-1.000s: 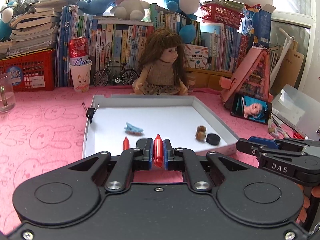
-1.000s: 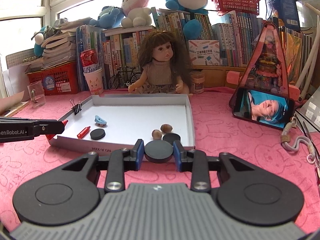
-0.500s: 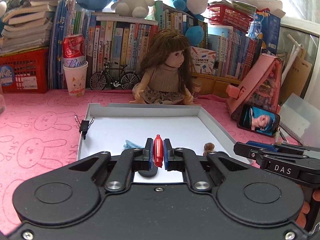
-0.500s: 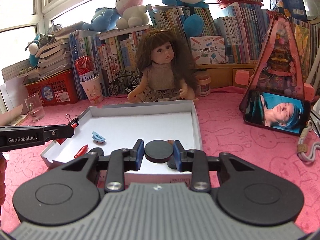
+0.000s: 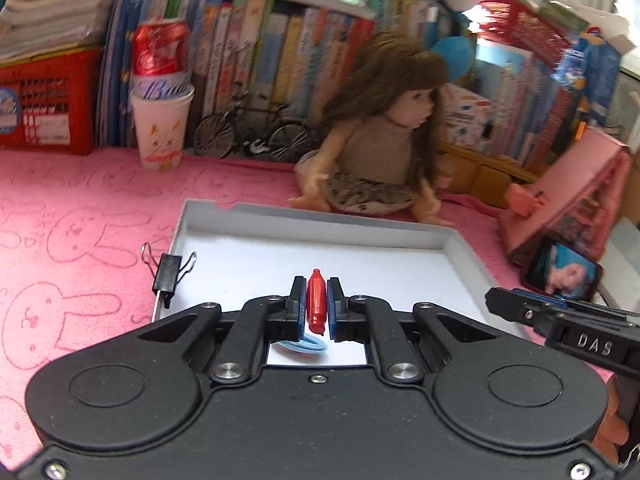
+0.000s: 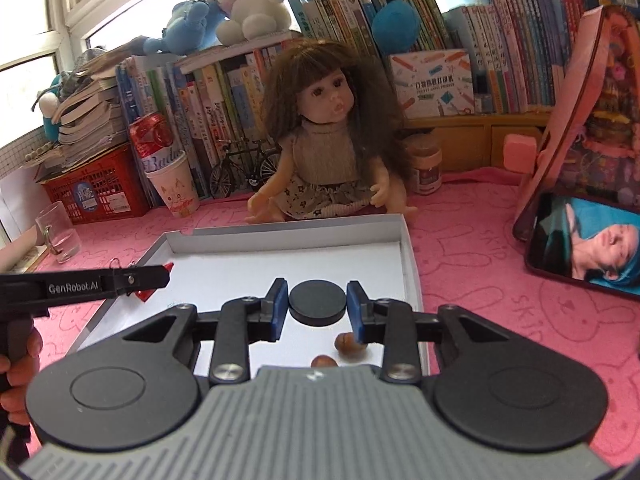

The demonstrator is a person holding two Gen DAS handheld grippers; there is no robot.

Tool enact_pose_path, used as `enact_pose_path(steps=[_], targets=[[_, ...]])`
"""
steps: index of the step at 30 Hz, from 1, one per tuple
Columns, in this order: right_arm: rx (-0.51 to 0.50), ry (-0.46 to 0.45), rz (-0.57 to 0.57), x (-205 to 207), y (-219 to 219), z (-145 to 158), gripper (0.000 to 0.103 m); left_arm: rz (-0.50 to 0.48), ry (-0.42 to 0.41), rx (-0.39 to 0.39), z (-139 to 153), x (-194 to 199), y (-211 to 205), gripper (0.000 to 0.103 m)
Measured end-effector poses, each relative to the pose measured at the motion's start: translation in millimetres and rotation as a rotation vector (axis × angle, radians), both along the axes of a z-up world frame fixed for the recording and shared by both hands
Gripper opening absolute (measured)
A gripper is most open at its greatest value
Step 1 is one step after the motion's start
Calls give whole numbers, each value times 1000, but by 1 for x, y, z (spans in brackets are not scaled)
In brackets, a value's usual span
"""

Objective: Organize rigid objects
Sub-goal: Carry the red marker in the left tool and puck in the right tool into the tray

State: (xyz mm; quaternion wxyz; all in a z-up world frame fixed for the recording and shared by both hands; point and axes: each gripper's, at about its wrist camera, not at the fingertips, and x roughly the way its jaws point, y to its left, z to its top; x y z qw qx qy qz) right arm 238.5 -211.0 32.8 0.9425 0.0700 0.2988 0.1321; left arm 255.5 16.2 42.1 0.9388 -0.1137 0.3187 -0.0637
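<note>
Setting: a shallow white cardboard tray (image 6: 412, 268) lies on a pink rabbit-print cloth (image 5: 72, 208), in the middle of both wrist views; a doll (image 6: 324, 148) sits just behind it.
Left gripper (image 5: 317, 303): lower centre of its own view, clamped tight on a small red crayon-shaped plastic piece (image 5: 315, 300), held above the tray floor with the tip pointing away.
Right gripper (image 6: 318, 307): lower centre of its own view, jaws narrow and pressed against both sides of a flat black round disc (image 6: 317, 302), held above the tray's right half.
Already in the tray: two brown nuts (image 6: 349, 345) at the lower right of the right view; a light blue hair clip (image 5: 298, 346) lies under the left gripper; a black binder clip (image 5: 167, 276) sits on the tray's left rim.
Done so far: several small items rest inside the tray, and both carried pieces hang over it.
Left to do: by my reading, set down the red piece and the disc, then release each. Whether more items wait outside the tray cannot be told.
</note>
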Motion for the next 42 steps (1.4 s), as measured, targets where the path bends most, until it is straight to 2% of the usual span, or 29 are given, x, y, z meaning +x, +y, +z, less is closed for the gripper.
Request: enact_pose_path(steps=[12,28,37,40,41,42], targets=[[30,139,-56,46,-8,-21,37,19,55,25,-15,33,-1,10],[-55,151,-44,53,7,-27,37,42,115,75,-35,48,-4,10],[-114,152,-65,53,12,-34,37,44,106,101,-35,45,-6,11],[-141,145,-59,51,14,-35,37,46,97,111,-33,43,-7,14],[-138,142,-58,51,14,-34,41,47,88,116,-32,41,-7,17],[-129,137,-62,49,13,-34,42,45,81,116,-31,40,-7,25]])
